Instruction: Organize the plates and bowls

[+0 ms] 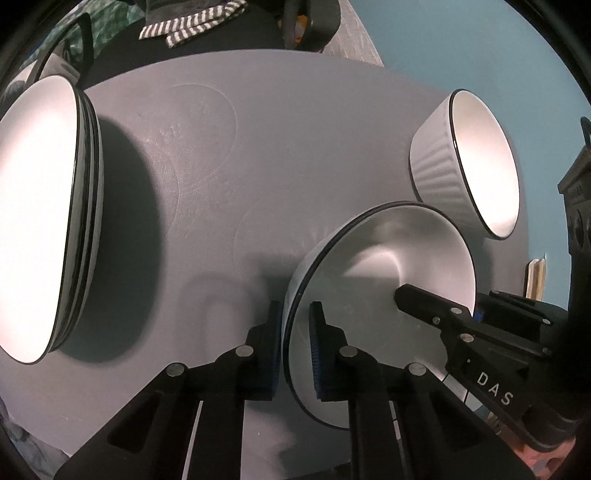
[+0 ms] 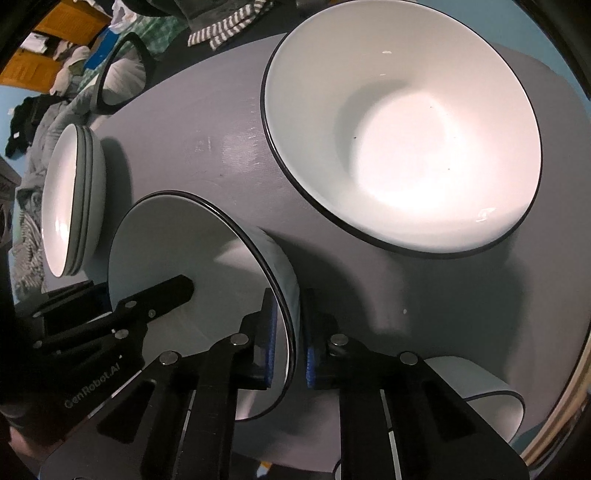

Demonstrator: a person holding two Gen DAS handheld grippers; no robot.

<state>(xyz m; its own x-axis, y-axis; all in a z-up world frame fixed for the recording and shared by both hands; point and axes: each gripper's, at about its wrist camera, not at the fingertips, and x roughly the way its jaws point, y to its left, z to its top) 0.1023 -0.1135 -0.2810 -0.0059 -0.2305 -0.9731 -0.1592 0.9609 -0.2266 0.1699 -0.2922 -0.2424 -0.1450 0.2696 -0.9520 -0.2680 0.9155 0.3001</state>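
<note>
A white bowl with a black rim (image 1: 373, 266) is held between both grippers over the grey table (image 1: 221, 166). My left gripper (image 1: 294, 354) is shut on one side of its rim, one finger inside and one outside. My right gripper (image 2: 288, 343) is shut on the opposite side of the same bowl (image 2: 177, 251). Each gripper shows in the other's view, reaching across the bowl. A stack of white plates (image 1: 40, 218) sits at the left; it also shows in the right wrist view (image 2: 70, 199). A second, larger bowl (image 2: 402, 133) stands beyond; the left wrist view shows its ribbed side (image 1: 469, 162).
Part of another white bowl (image 2: 491, 402) lies at the table's lower right edge. A striped cloth (image 2: 225, 26) and a dark-framed item (image 2: 122, 74) lie beyond the table's far edge. A dark box (image 1: 576, 199) stands at the far right.
</note>
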